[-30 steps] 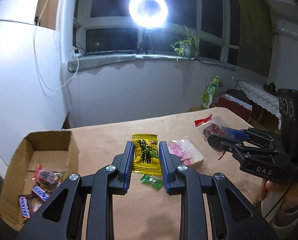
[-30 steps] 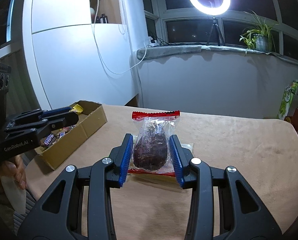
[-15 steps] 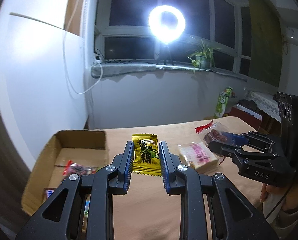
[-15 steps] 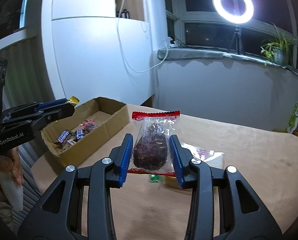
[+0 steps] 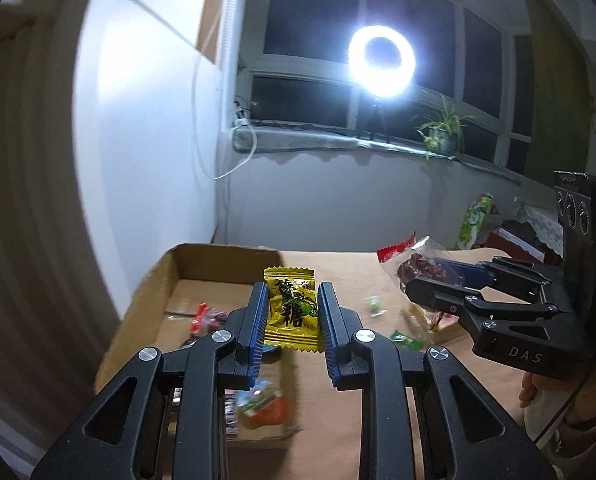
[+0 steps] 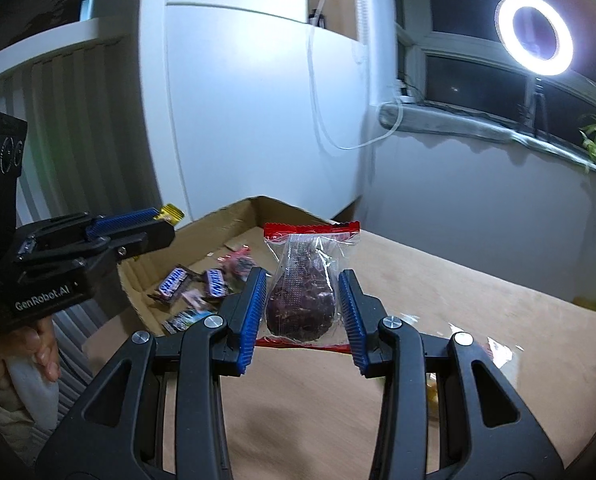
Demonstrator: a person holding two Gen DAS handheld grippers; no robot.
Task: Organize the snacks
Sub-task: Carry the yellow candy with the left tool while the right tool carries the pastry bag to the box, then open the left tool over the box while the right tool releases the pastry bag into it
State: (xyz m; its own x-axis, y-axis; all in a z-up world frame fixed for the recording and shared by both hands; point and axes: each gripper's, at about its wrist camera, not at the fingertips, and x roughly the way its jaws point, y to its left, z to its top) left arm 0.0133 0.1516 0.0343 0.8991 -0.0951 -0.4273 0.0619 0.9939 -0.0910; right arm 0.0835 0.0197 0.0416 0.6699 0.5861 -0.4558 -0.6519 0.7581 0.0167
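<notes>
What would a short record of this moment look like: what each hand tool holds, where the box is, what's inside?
left gripper: shut on yellow candy packet
right gripper: shut on clear red-edged packet of dark dried fruit
open brown cardboard box: on the tan table, left side
box contents: blue-wrapped chocolate bars, other small wrapped snacks
loose on table: small green candies

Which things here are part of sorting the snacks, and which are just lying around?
Job:
yellow candy packet in the left tongs
clear pack of dark dried fruit in the right tongs
cardboard box
chocolate bars

Lying about:
ring light
potted plant
</notes>
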